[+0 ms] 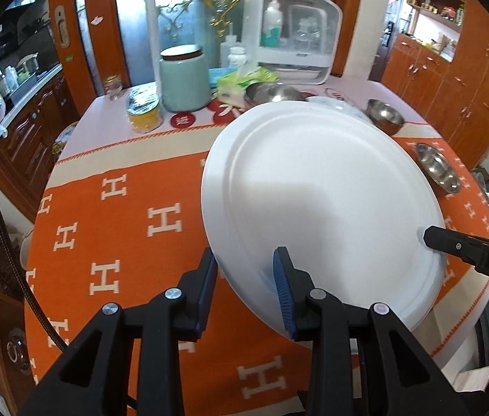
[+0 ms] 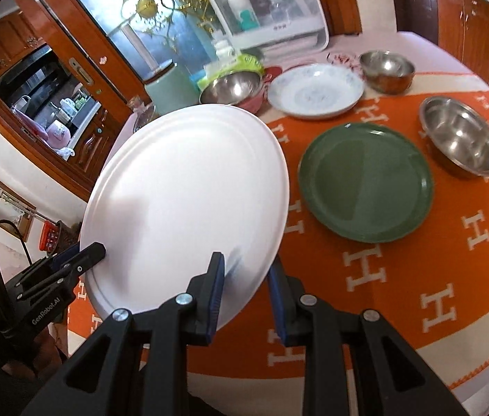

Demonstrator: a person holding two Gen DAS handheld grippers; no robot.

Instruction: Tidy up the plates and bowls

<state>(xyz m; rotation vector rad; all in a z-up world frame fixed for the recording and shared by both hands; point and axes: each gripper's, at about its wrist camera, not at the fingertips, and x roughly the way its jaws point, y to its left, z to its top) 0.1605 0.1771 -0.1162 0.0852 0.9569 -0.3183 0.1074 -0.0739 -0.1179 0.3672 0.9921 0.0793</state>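
Note:
A large white plate (image 1: 320,187) (image 2: 189,201) hangs tilted above the orange cloth, held at two places on its rim. My left gripper (image 1: 244,270) (image 2: 81,260) is shut on the plate's near-left edge. My right gripper (image 2: 246,270) is shut on its near-right edge, and one of its fingers (image 1: 452,242) shows in the left wrist view. On the table lie a green plate (image 2: 365,180), a patterned white plate (image 2: 315,90) and several steel bowls, among them a wide one (image 2: 462,135), a small one (image 2: 386,66) and one (image 2: 230,86) at the back.
The table's far end is crowded: a pale green jar (image 1: 185,76), a yellow-filled container (image 1: 143,111), a tissue pack (image 1: 244,79) and a white appliance (image 1: 293,31). Wooden cabinets (image 1: 452,79) stand to the right. Bare orange cloth (image 1: 123,225) lies to the left.

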